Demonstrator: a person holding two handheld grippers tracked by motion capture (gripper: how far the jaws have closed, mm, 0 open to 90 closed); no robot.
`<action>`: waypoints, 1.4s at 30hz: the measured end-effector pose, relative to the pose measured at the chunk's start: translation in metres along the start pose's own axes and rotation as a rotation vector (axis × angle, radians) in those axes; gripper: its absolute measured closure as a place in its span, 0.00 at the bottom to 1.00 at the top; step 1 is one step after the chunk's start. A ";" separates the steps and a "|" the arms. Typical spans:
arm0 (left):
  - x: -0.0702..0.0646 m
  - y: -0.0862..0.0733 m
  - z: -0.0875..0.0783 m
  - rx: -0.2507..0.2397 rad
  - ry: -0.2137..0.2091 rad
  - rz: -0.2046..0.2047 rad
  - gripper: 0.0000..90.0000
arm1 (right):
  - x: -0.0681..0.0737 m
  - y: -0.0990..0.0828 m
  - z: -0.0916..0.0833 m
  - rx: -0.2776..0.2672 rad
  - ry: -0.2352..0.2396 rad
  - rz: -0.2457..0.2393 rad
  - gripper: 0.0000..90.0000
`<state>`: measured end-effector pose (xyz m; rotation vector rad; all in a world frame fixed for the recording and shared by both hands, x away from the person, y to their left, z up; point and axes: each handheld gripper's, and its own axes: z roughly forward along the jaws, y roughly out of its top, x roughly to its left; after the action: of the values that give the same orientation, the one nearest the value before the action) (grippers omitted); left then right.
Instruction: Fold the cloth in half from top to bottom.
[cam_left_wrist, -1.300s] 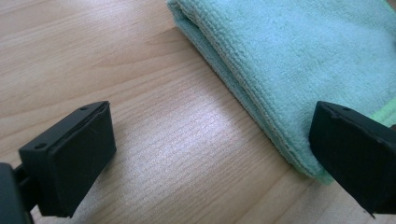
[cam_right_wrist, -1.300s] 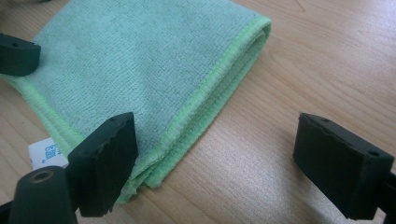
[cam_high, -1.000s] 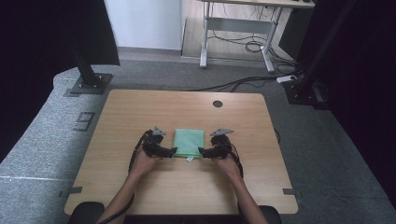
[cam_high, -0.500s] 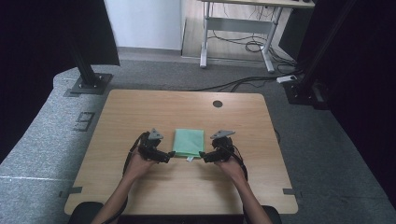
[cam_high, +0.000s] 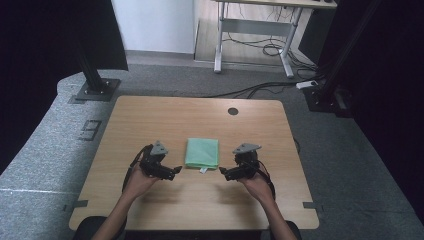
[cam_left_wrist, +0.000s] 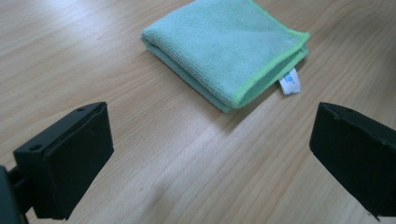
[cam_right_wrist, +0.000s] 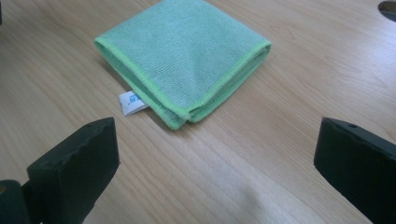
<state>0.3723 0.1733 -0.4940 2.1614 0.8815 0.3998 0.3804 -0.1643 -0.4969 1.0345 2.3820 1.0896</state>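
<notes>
Wooden desk (cam_high: 150, 120), folded green cloth (cam_high: 202, 153) flat between left gripper (cam_high: 172, 172) and right gripper (cam_high: 223, 173). Right jaws just opened; both wide, empty, clear of cloth, fold seemingly done.

**Almost No Words To Read**

A small white tag (cam_left_wrist: 290, 82) stuck out from a corner of the folded green cloth (cam_left_wrist: 229, 44). The tag had a little blue mark on it, but the mark was too small and blurry to read. In the right gripper view the same tag (cam_right_wrist: 131, 103) poked out at about 8 o'clock from the cloth (cam_right_wrist: 184, 58), and its blue print was still too tiny to make out. On the grey floor (cam_high: 60, 150), at about 9 o'clock from the table (cam_high: 165, 115), there was a mark (cam_high: 90, 130) that looked like the number 9.
</notes>
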 end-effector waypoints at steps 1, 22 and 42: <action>0.000 -0.001 -0.002 -0.001 0.001 0.004 0.00 | 0.000 -0.001 -0.004 -0.003 -0.003 -0.002 0.00; -0.002 -0.039 -0.034 0.008 0.031 0.005 0.00 | -0.004 -0.041 -0.035 0.017 -0.036 0.015 0.00; 0.002 -0.079 -0.016 0.066 0.008 -0.051 0.00 | -0.008 -0.084 -0.014 0.068 -0.070 0.085 0.00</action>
<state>0.3284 0.2210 -0.5419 2.1938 0.9644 0.3593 0.3384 -0.2145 -0.5511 1.1878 2.3538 0.9895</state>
